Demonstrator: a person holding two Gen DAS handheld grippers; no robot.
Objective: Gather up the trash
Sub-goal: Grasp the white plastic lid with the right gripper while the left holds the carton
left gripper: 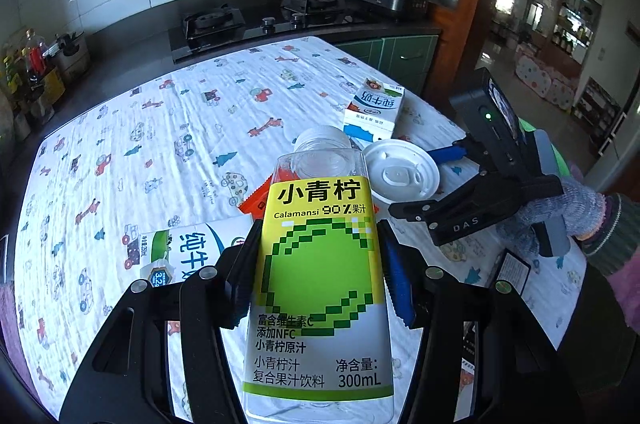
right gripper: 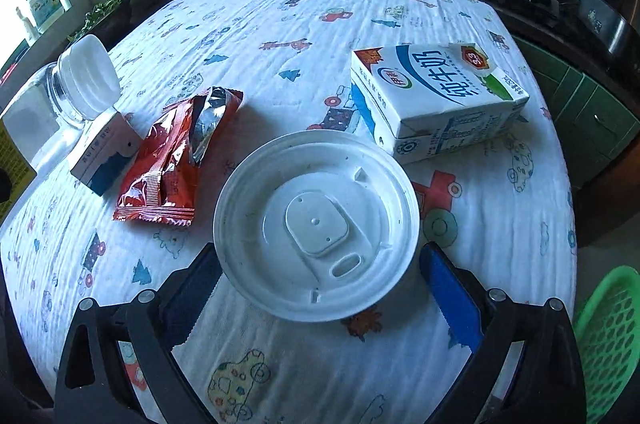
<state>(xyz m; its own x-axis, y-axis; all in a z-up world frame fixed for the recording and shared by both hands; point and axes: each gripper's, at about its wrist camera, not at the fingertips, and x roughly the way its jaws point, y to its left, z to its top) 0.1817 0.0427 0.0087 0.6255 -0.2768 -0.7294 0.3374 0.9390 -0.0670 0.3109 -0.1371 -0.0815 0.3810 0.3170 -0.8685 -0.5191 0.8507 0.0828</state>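
While the left gripper (left gripper: 316, 264) has its jaws clamped on the juice bottle (left gripper: 320, 264), the right gripper's (right gripper: 320, 288) open jaws flank the white lid (right gripper: 316, 224) lying on the bench (right gripper: 280, 23).

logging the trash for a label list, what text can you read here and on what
Juice bottle in left tool: "小青柠", "Calamansi 90%果汁", "300mL"
Milk carton by white lid: "纯牛奶"; small print unreadable
Right tool body: "DAS"
Red wrapper: no legible text
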